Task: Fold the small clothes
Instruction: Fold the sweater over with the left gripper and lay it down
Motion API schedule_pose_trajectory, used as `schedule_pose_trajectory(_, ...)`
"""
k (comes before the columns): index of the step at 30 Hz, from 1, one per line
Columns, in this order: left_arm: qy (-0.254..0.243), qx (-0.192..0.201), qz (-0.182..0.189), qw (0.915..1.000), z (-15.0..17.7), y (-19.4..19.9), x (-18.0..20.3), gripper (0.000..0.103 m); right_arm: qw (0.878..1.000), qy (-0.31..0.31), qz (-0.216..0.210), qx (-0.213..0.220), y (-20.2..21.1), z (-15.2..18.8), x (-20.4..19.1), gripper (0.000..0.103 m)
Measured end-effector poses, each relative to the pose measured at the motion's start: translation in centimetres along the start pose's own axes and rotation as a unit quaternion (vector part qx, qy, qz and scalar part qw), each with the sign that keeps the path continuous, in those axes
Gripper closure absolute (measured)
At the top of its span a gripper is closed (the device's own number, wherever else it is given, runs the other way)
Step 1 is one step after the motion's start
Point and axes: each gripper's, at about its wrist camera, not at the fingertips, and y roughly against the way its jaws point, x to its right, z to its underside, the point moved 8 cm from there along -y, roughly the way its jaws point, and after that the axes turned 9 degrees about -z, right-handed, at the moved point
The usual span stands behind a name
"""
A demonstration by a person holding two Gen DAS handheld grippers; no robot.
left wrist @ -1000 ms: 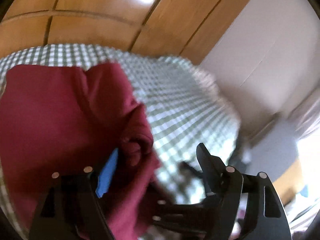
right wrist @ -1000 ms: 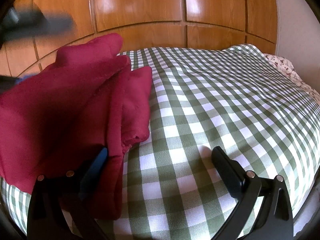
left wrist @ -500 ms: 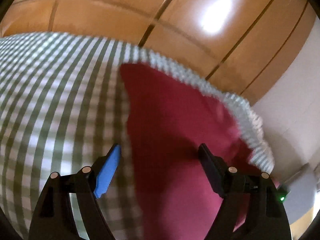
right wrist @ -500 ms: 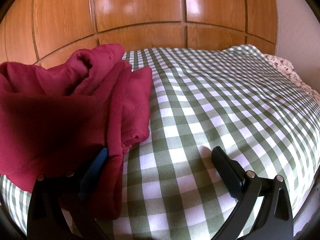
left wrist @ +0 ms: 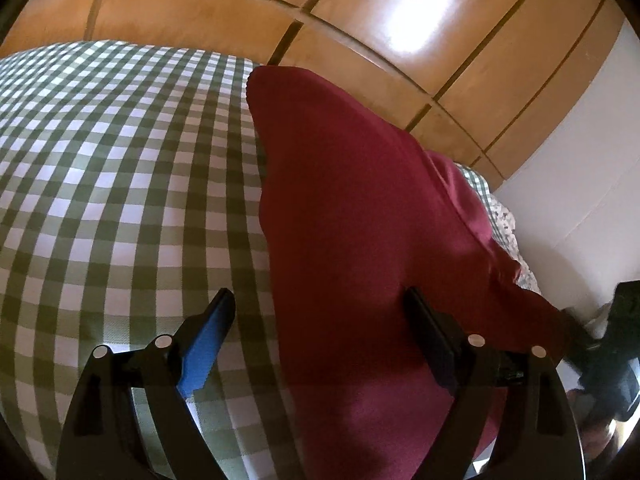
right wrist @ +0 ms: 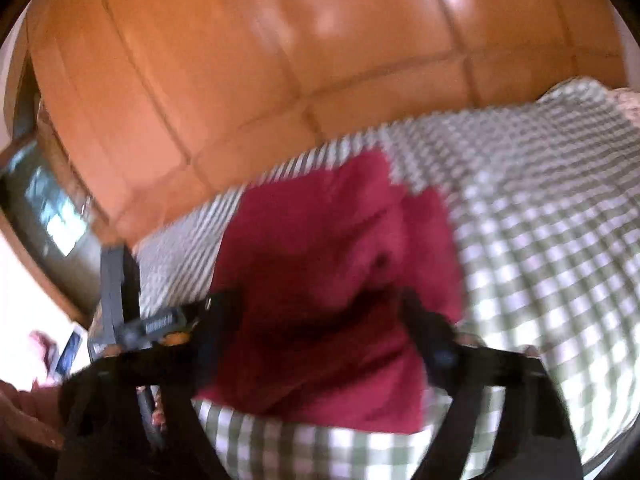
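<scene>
A dark red garment [left wrist: 360, 216] lies folded on the green-and-white checked bedspread [left wrist: 112, 168]. In the left wrist view it runs from the middle to the lower right. My left gripper [left wrist: 320, 340] is open, its fingers apart just above the garment's near edge, holding nothing. In the blurred right wrist view the garment [right wrist: 340, 280] lies in the middle. My right gripper [right wrist: 320, 340] is open above its near part, empty.
A glossy wooden headboard [left wrist: 360, 20] rises behind the bed. A white wall [left wrist: 580, 184] stands to the right in the left wrist view. The other gripper's dark body [left wrist: 612, 352] shows at the right edge. The checked spread [right wrist: 552, 248] stretches right.
The left gripper has swung over the bed, from the bunched garment to the flat folded one. The right gripper has lifted and turned left; its view is now blurred.
</scene>
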Motion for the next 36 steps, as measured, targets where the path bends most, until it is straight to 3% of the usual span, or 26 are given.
schedule_pose_trajectory(1,-0.002,0.001,0.0,1.0,-0.2,-0.1,0.0,0.018,1.0,0.002,0.003,-0.014,-0.9,0.7,-0.2,0.071)
schedule_pose_trajectory(2,-0.003,0.002,-0.001,1.0,-0.2,-0.1,0.0,0.018,1.0,0.008,0.013,-0.026,-1.6,1.2,-0.1,0.083)
schedule_pose_trajectory(4,-0.01,0.002,0.002,0.9999,-0.2,0.2,0.4,0.017,0.998,0.019,0.028,-0.044,-2.0,2.1,0.4,0.086)
schedule_pose_trajectory(7,-0.037,0.022,0.012,0.999,-0.3,1.6,1.6,0.016,0.999,0.001,0.024,-0.034,-0.1,2.2,1.3,0.088)
schedule_pose_trajectory(10,-0.074,0.066,0.002,0.9951,-0.6,2.8,3.2,0.012,0.999,-0.014,0.038,-0.031,2.0,3.2,2.6,0.089)
schedule_pose_trajectory(12,-0.099,0.063,-0.023,0.9928,-0.3,2.1,3.7,0.01,0.998,-0.026,0.036,-0.049,1.8,3.9,3.6,0.088)
schedule_pose_trajectory(13,-0.11,0.058,-0.034,0.9917,0.0,1.5,3.8,0.01,0.997,-0.034,0.031,-0.058,1.6,4.4,3.9,0.082)
schedule_pose_trajectory(14,-0.115,0.052,-0.039,0.9912,0.3,0.9,3.9,0.01,0.997,-0.044,0.029,-0.056,1.6,4.7,4.3,0.068)
schedule_pose_trajectory(15,-0.115,0.048,-0.04,0.9913,0.6,0.5,3.8,0.01,0.997,-0.068,0.019,-0.037,2.1,4.6,4.5,0.058)
schedule_pose_trajectory(16,-0.114,0.048,-0.043,0.9914,0.7,0.3,3.7,0.009,0.996,-0.082,0.016,-0.027,2.6,4.3,4.6,0.039)
schedule_pose_trajectory(17,-0.112,0.046,-0.042,0.9917,0.6,0.1,3.6,0.008,0.996,-0.091,0.015,-0.008,3.3,3.6,4.7,0.037)
schedule_pose_trajectory(19,-0.106,0.041,-0.034,0.993,0.6,-0.1,3.6,0.008,0.995,-0.071,0.042,0.048,5.5,1.2,4.4,0.037)
schedule_pose_trajectory(21,-0.108,0.043,-0.036,0.9926,0.7,-0.2,3.5,0.008,0.994,-0.041,0.08,0.067,6.0,-0.7,4.2,0.036)
schedule_pose_trajectory(28,-0.154,0.047,-0.048,0.9857,2.1,-0.1,4.8,0.008,0.989,-0.034,0.139,0.018,0.0,-2.8,4.9,0.037)
schedule_pose_trajectory(30,-0.161,0.047,-0.048,0.9846,2.3,-0.2,4.9,0.008,0.983,-0.035,0.18,0.006,-1.4,-2.7,6.3,0.036)
schedule_pose_trajectory(33,-0.157,0.035,-0.041,0.9861,2.3,-0.6,4.5,0.004,0.971,-0.084,0.222,-0.022,-1.7,-0.9,10.0,0.033)
schedule_pose_trajectory(36,-0.161,0.025,-0.032,0.9862,2.4,-1.0,4.6,0.003,0.964,-0.096,0.249,-0.018,0.0,1.0,11.2,0.033)
